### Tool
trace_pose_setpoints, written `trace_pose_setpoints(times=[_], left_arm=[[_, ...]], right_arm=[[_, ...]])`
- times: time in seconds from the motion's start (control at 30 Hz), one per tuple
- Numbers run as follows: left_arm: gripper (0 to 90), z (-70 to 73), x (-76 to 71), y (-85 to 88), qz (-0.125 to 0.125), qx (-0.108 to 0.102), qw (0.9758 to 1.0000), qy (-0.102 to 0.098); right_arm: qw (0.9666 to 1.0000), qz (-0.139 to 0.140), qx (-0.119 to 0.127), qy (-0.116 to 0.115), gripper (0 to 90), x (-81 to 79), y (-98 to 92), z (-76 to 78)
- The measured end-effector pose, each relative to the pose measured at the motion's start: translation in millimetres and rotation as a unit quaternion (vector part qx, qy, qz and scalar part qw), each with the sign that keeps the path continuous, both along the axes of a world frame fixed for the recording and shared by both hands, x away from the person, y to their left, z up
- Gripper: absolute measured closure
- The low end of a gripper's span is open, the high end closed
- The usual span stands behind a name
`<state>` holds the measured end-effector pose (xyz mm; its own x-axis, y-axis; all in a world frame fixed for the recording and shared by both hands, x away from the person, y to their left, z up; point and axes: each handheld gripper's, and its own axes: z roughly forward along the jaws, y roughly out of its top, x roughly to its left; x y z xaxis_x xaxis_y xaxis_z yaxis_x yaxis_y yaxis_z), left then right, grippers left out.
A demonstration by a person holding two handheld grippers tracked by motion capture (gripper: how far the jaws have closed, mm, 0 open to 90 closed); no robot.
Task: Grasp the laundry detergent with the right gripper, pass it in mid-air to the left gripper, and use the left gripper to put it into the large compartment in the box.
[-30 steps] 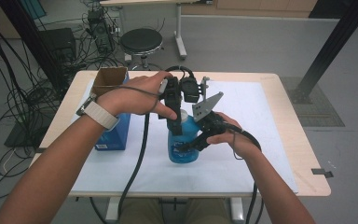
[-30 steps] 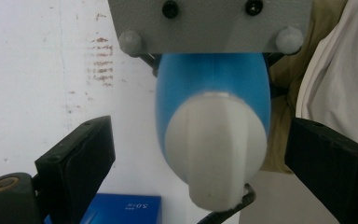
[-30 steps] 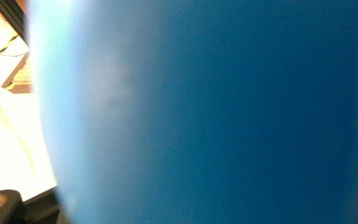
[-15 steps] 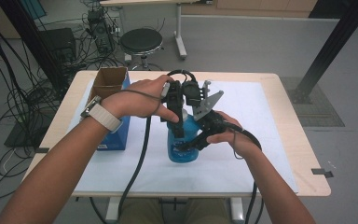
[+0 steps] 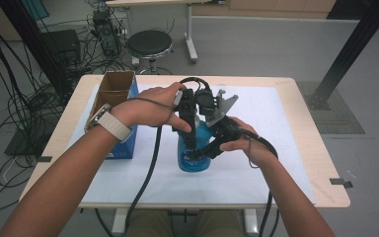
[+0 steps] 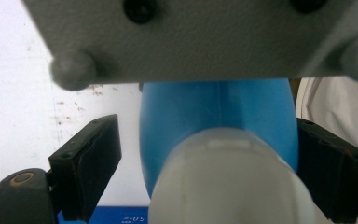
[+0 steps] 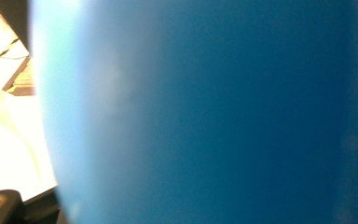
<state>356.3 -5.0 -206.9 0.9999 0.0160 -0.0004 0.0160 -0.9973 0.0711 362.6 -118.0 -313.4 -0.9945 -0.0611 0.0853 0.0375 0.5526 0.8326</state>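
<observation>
A blue bottle [image 5: 193, 160] with a white cap stands upright on the white sheet at mid-table. My right gripper [image 5: 201, 152] comes in from the right and is shut on the bottle's body, whose blue wall [image 7: 214, 112] sits right against its camera. My left gripper [image 5: 191, 140] points down over the bottle's top. In the left gripper view the white cap [image 6: 228, 182] sits between the two black fingers [image 6: 91, 158], with a gap showing on the left side. Those jaws have just been closing around the cap, but the pads are not pressing on it. A grey plate [image 6: 191, 42] crosses the top of that view.
An open cardboard box [image 5: 114, 89] with a blue box [image 5: 128, 140] against it stands at the table's left. The white sheet [image 5: 276, 163] covers most of the tabletop. Behind the table are a round stool [image 5: 149, 44] and cables; a black post [image 5: 355, 44] rises at the right.
The left gripper has shifted slightly down and right over the bottle's top. The right hand and the bottle have kept still.
</observation>
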Motion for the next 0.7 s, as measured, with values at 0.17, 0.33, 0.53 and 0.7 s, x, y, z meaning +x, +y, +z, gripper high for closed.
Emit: trace_pose_setpoints(times=[0.17,0.33,0.53,0.7], left_arm=[[14.5,-1.0,0.3,-0.6,-0.007,0.006,1.0000,0.000],[16.0,-3.3,0.0,-1.0,-0.007,0.004,1.0000,0.002],[18.5,-3.9,0.0,-1.3,-0.010,0.004,0.9999,0.002],[21.6,-4.6,0.0,-1.9,-0.012,0.004,0.9999,0.005]], right_arm=[[1.0000,0.000,0.002,0.000,42.9,0.1,-0.4,0.9],[1.0000,0.002,0.002,0.009,42.8,-1.2,-0.1,1.0],[0.9999,0.003,0.004,0.014,42.8,-1.4,-0.6,1.4],[0.9999,0.003,0.002,0.015,42.8,-1.6,-0.5,1.1]])
